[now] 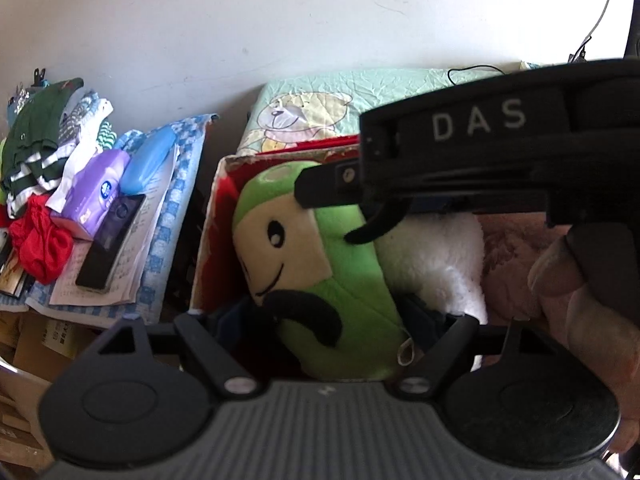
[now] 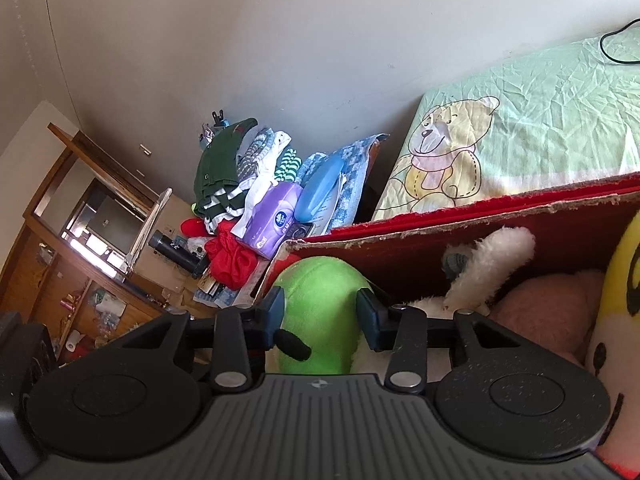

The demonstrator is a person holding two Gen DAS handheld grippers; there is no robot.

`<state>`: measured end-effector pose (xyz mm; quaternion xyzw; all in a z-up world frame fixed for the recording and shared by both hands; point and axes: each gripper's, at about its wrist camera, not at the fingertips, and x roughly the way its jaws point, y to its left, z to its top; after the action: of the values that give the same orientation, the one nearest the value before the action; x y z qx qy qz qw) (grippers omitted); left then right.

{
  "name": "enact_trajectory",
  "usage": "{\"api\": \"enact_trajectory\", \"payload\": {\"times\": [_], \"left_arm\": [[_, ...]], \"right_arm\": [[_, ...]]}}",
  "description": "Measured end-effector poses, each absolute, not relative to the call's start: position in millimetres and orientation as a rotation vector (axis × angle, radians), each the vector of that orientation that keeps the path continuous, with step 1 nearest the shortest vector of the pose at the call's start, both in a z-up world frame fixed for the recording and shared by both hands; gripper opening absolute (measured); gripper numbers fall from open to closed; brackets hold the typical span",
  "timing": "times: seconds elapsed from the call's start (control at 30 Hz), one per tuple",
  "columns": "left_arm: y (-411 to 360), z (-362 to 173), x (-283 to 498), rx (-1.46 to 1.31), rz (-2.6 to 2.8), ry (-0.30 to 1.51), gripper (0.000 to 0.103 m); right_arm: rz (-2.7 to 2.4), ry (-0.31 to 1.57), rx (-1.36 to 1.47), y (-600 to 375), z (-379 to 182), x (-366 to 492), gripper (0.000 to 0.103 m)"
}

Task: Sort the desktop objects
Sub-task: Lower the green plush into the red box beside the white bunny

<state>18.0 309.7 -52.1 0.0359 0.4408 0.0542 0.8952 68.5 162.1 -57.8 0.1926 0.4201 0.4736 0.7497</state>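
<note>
right gripper: closed on the green plush toy, fingers pressing its sides
toy: inside the red cardboard box, beside a white plush
left gripper: spread wide around the toy, seemingly not touching

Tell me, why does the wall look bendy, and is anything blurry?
Left wrist view: the fisheye lens curves the wall; the right gripper is close and blurry. Right wrist view: the door leans, with bright glare; the green toy looks sharp.
</note>
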Motion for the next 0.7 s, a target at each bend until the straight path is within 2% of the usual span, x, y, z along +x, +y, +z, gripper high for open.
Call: {"api": "enact_trajectory", "payload": {"times": [0.17,0.7], "left_arm": [[311.6,-53.2,12.0,0.083,0.087,0.877,0.082],[321.9,-43.3,13.3,0.101,0.048,0.930,0.080]], "right_arm": [[1.034,0.913,0.412,164.0,-56.8,66.5,0.041],[1.053,0.930,0.397,164.6,-58.4,69.5,0.034]]}}
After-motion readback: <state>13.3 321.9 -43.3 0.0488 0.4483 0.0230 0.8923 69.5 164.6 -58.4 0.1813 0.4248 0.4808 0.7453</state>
